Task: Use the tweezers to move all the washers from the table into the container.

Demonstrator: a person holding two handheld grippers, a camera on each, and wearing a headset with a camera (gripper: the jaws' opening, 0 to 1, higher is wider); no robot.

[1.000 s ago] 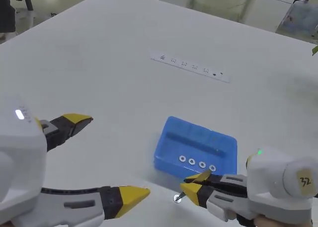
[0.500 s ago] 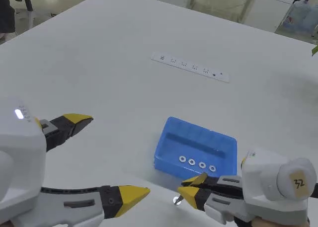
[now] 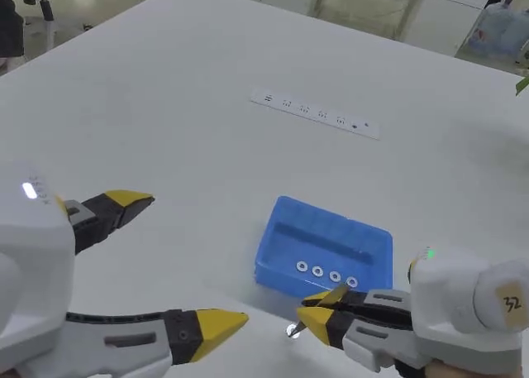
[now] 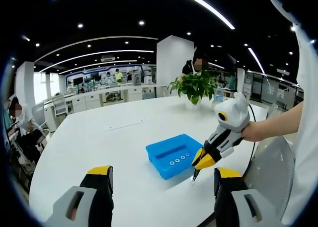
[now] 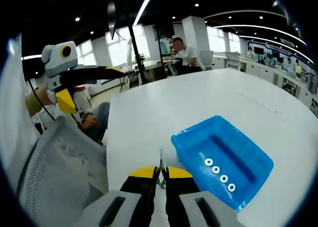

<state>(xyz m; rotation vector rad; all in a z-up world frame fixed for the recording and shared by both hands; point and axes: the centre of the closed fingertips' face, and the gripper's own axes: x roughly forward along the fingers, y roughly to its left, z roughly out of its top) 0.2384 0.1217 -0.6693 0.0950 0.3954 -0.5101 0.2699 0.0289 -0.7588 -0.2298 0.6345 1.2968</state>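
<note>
The right gripper [image 3: 312, 307], pinching thin metal tweezers [image 3: 295, 329], holds their tip just on the near side of the blue plastic container [image 3: 285, 229], where four small metal washers [image 3: 317, 270] lie. What glints at the tip seems a washer, so the next move is to carry it over the rim. The left gripper [image 3: 197, 258] hangs spread at the left

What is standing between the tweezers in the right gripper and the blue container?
Nothing visible. The tweezers, clamped in the right gripper, hang just outside the near wall of the blue container, with bare table between them. Only that wall has to be cleared. Four washers lie in a row inside.
</note>
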